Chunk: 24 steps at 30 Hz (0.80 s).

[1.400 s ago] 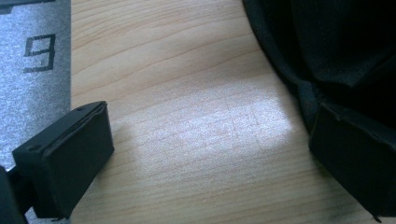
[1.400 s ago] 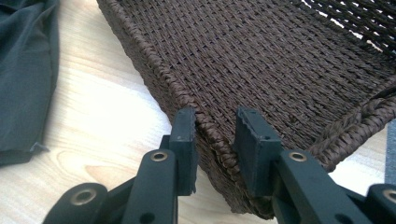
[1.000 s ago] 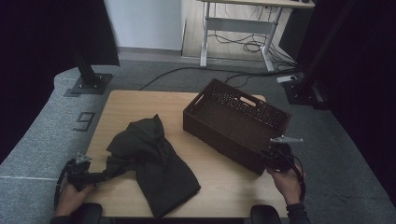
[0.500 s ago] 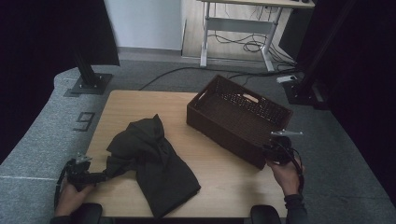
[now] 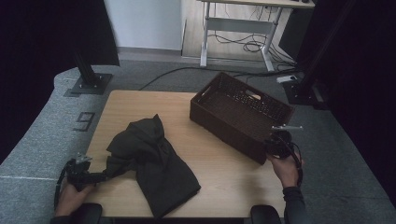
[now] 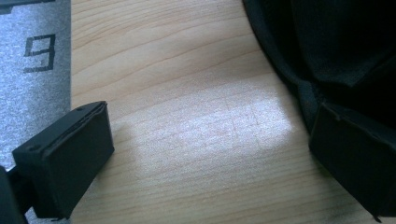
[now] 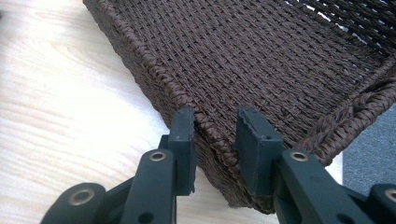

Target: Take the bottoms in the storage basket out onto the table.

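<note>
A: What lay on the worktop [image 5: 140, 105]?
B: A wicker basket [image 5: 240, 114] at two o'clock, a dark garment [image 5: 154, 161] at seven.
A: The claws?
B: Right claw [image 7: 215, 140] gripped the basket's rim; left claw [image 6: 205, 154] stood wide, its far jaw touching the garment.

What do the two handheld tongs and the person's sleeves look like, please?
The left tongs have broad, flat, matte black rectangular jaws. The right tongs are black too, with ridged pads, metal rivets at the links and a grey three-cornered plate on top. A black cable loops from each. The right sleeve is dark.
</note>
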Each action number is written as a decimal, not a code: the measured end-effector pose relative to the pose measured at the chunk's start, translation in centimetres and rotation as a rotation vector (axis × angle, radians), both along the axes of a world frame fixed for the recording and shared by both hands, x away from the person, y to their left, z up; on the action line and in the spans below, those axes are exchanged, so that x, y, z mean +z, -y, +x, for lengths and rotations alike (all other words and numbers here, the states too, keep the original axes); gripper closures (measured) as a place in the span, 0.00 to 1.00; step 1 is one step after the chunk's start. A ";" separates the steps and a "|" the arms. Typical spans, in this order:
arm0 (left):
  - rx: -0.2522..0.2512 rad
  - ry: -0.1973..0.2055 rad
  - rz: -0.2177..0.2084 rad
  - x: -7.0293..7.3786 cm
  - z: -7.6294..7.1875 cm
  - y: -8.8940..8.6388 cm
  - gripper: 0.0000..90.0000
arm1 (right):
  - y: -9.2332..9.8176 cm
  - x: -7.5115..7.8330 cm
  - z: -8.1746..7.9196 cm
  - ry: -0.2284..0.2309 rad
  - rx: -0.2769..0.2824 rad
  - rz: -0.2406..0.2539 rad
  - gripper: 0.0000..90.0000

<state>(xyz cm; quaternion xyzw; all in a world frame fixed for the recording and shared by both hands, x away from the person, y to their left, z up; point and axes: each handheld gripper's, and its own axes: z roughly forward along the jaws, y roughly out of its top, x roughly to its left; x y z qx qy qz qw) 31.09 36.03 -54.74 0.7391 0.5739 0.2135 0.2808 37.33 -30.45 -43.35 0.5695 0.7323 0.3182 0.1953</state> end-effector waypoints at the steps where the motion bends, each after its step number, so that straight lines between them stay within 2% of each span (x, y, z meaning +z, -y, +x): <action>1: 0.000 0.000 0.000 0.0 0.0 0.0 0.00 | 0.0 0.0 0.1 0.001 -0.003 0.001 0.75; 24: 0.000 0.000 0.000 0.0 0.0 0.0 0.00 | 0.9 -0.2 3.4 0.011 -0.063 0.005 0.75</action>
